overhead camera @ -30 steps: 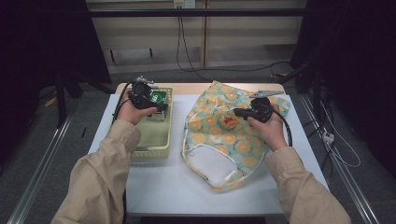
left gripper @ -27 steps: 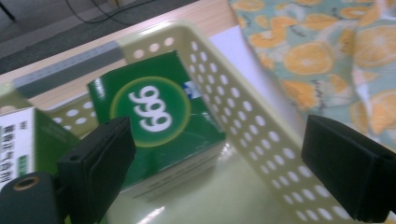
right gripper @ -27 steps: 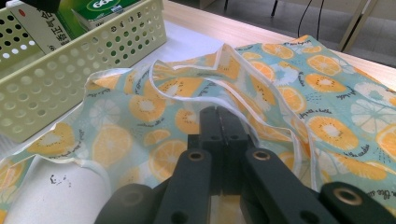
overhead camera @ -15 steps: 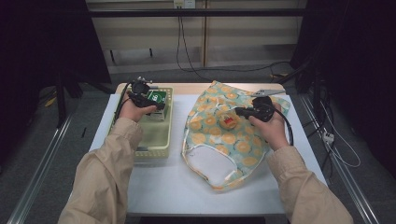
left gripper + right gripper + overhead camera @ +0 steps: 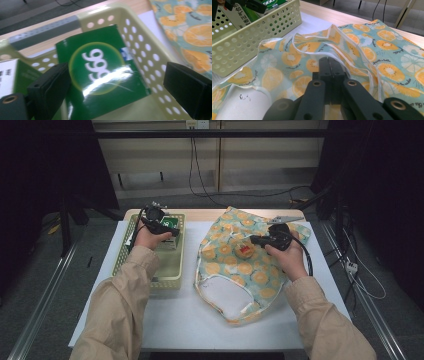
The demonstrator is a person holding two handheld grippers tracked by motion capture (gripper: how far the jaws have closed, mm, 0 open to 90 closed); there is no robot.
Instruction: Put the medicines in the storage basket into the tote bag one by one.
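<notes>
1. A soft cloth bag with an orange-slice print lies flat on the white table; the right gripper pinches its white-piped rim, jaws closed on the fabric.
2. The left gripper hangs with its jaws spread over a glossy green carton in the perforated pale-yellow basket.
3. The left gripper view shows white lettering on the carton.
4. Cables trail across the grey floor behind.

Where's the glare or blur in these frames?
Left gripper view: a white glare streak crosses the green carton, and the whole frame is soft. Right gripper view: fruit-print bag sharp, basket slightly soft. High view: table evenly lit, surroundings dark.
</notes>
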